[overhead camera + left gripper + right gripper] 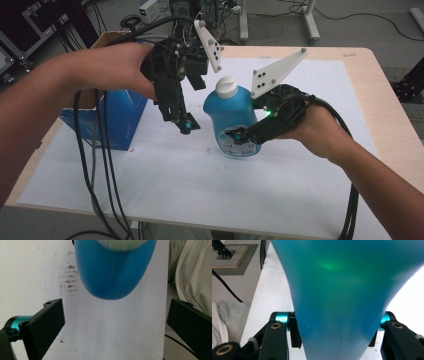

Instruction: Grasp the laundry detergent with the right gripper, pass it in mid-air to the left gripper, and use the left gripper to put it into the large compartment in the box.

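My right tongs [239,136] are clamped on the blue bottle [231,117], one jaw on each side of its lower body. In the right gripper view the bottle [342,290] sits squeezed right between the jaws, with a green glow reflecting off the plastic. It stands upright on the white sheet [200,175] covering the tabletop [385,120], roughly dead center, white cap [226,87] on top.

My left tongs [182,122] hang in the air at about 9 o'clock from the bottle, near it but not touching, pointing down at the sheet. They're released: in the left gripper view the jaws stand wide apart with nothing between them, and the bottle [112,270] shows further ahead, cap end toward the camera.

There's a blue box [117,117] at 9 o'clock on the tabletop, near the left edge, behind my left hand [122,67]. Black cables [97,165] trail down off the near edge.
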Action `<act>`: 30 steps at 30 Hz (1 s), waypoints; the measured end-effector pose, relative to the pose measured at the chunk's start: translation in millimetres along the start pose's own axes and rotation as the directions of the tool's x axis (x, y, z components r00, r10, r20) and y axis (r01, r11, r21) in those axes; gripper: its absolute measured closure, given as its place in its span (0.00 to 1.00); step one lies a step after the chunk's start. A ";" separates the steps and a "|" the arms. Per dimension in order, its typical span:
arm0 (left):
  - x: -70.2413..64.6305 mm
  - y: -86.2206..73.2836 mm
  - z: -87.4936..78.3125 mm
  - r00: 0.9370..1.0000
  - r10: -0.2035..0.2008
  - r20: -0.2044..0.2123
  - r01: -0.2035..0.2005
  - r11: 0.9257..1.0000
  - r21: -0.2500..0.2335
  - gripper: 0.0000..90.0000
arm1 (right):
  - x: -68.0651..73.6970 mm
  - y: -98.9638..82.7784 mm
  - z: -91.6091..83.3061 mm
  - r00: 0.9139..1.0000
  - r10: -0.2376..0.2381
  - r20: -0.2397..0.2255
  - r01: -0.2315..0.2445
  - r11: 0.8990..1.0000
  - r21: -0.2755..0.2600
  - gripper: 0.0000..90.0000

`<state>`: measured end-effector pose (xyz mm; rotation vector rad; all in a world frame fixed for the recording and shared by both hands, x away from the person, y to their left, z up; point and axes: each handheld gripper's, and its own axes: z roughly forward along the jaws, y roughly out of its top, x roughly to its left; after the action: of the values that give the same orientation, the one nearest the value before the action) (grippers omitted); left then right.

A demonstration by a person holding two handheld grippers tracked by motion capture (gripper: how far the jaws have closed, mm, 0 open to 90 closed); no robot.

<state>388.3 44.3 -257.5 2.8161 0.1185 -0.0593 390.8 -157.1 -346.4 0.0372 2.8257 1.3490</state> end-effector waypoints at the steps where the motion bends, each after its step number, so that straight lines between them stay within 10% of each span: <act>1: 0.1 0.2 0.3 1.000 0.000 -0.001 0.000 1.000 0.000 0.02 | -0.3 0.6 1.2 1.000 0.001 -0.001 -0.001 1.000 0.002 0.52; 30: 2.6 15.5 9.6 0.999 0.038 -0.004 -0.038 0.999 0.003 0.04 | -0.3 19.3 21.3 0.999 -0.008 -0.032 0.009 1.000 0.010 0.53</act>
<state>392.0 26.7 -261.9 2.8203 0.0655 -0.0446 391.9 -128.5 -344.7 0.0035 2.8562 1.3453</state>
